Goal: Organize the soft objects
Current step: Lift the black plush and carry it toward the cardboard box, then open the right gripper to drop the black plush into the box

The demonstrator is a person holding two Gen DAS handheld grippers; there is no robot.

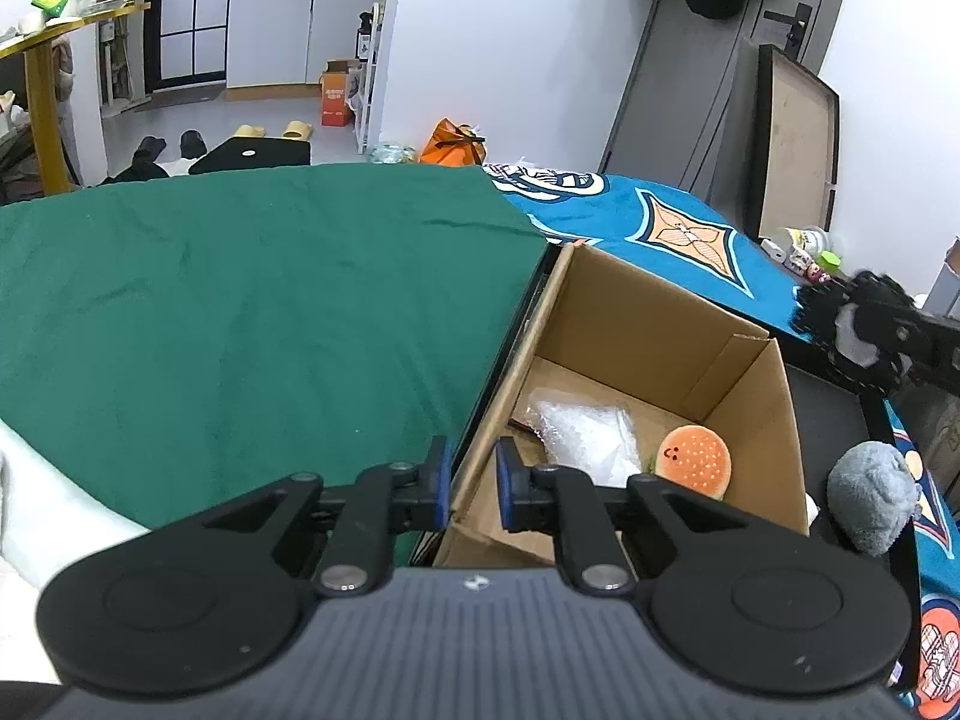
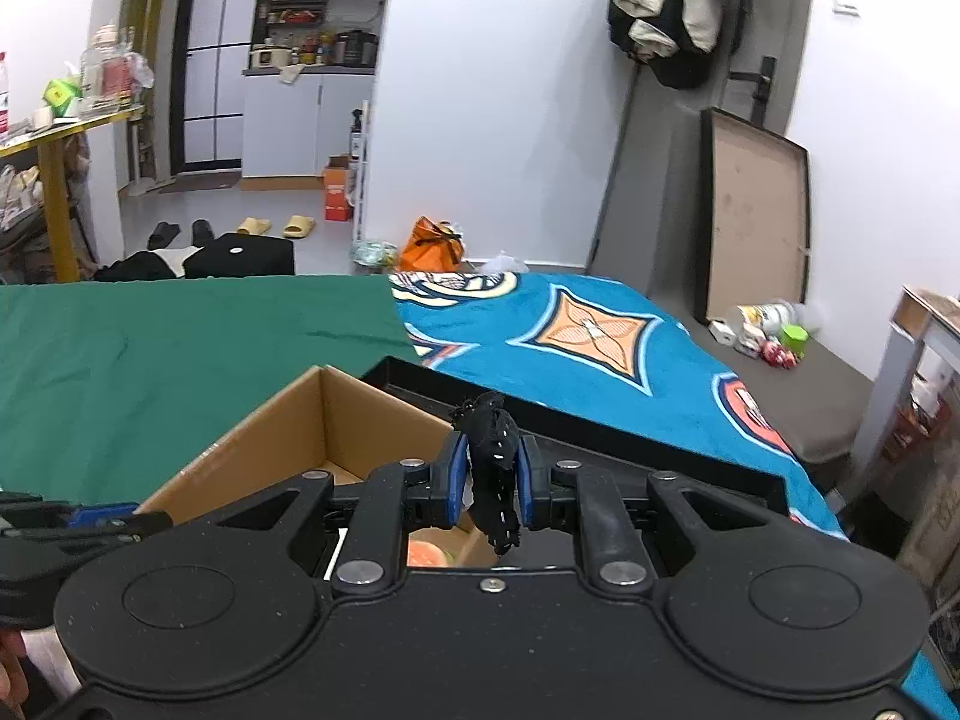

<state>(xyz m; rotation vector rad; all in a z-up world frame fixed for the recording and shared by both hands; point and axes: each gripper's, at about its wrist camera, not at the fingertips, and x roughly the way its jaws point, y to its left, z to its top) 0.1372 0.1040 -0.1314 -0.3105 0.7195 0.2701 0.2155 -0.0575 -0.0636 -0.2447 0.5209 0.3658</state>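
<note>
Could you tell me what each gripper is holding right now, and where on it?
The right gripper pinches a black soft toy across its middle. The left gripper clamps the cardboard box's near wall.

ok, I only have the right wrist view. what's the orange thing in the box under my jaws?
Observer: A burger plush, lying on the floor of the cardboard box near its right wall.
Operator: Anything else in there?
Observer: A clear plastic bag, just left of the burger.
Operator: Any soft things outside the box?
Observer: One grey plush, in the black tray just right of the box.
</note>
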